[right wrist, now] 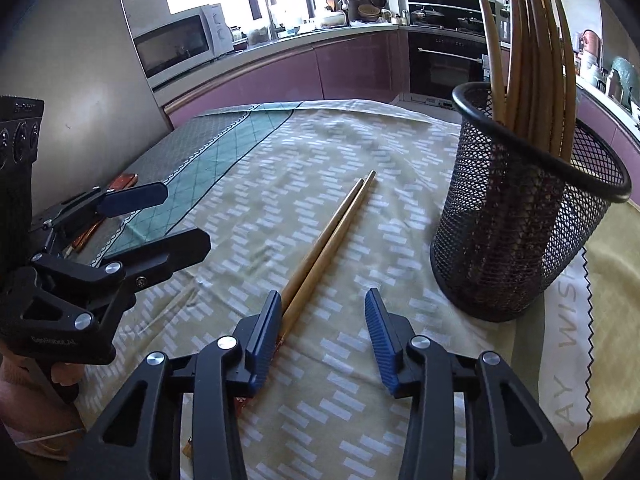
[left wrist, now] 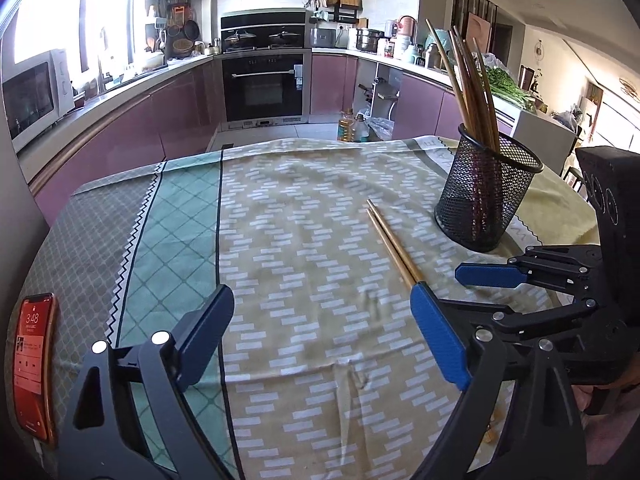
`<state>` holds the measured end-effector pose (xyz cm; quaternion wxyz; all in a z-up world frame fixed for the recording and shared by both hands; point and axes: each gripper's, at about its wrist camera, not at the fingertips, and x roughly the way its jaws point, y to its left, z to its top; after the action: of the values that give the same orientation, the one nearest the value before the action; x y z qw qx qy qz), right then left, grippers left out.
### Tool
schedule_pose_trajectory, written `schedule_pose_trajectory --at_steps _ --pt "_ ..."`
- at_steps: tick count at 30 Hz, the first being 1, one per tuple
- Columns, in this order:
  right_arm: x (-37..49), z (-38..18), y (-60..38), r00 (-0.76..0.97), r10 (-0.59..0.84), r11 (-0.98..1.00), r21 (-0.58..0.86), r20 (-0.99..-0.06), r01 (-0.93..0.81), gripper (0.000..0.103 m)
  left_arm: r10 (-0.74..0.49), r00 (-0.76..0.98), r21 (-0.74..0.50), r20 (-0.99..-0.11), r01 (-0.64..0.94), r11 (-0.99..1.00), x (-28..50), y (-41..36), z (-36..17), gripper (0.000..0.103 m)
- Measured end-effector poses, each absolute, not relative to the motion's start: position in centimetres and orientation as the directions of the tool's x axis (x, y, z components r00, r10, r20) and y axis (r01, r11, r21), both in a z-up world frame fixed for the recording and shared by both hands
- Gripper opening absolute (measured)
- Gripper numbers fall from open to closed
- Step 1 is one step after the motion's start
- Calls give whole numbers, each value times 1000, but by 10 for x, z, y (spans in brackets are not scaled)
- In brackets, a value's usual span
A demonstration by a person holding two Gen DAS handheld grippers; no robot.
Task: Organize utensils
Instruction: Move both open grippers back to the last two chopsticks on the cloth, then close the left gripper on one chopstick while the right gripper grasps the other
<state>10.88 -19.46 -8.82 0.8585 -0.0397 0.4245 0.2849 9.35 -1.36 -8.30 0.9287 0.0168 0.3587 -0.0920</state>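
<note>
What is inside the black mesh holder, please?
The mesh holder holds a bundle of wooden chopsticks standing upright, tops fanning above the rim. Their lower ends show only dimly through the mesh; the holder's bottom is hidden.

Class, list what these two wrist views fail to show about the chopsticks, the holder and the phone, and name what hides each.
1. Loose chopsticks: near ends, right wrist view, hidden under the right claw.
2. Mesh holder: lower ends of the chopsticks inside, both views, blurred by dark mesh.
3. Phone: small text, left wrist view, too small; lower end cut by the edge.
4. Contact between right claw and chopsticks: unclear.
</note>
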Motion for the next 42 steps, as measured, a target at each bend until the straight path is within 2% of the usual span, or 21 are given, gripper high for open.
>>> schedule_pose_trajectory --at_steps 10,20,24,26,31,42 --pt "115 -88 -209 456 463 845 223 -760 -486 27 -200 687 -47 -698 235 971 101 -24 -92 83" --pt "117 -90 -220 446 470 847 247 -762 -470 27 -247 604 -55 -757 317 947 120 -55 -104 73" --pt "118 -90 -220 443 469 848 248 -764 -469 27 -236 574 -37 -784 337 941 126 -67 -114 62" --pt "118 -90 -221 441 467 848 246 -766 -469 27 -226 574 -26 -787 335 942 126 -68 -115 61" --pt "120 -89 -213 445 438 858 215 -781 -467 27 -229 575 -32 -785 332 943 128 -62 -115 46" --pt "132 -90 -191 475 368 879 134 -799 -457 25 -277 556 -103 -784 324 941 134 -43 -114 31"
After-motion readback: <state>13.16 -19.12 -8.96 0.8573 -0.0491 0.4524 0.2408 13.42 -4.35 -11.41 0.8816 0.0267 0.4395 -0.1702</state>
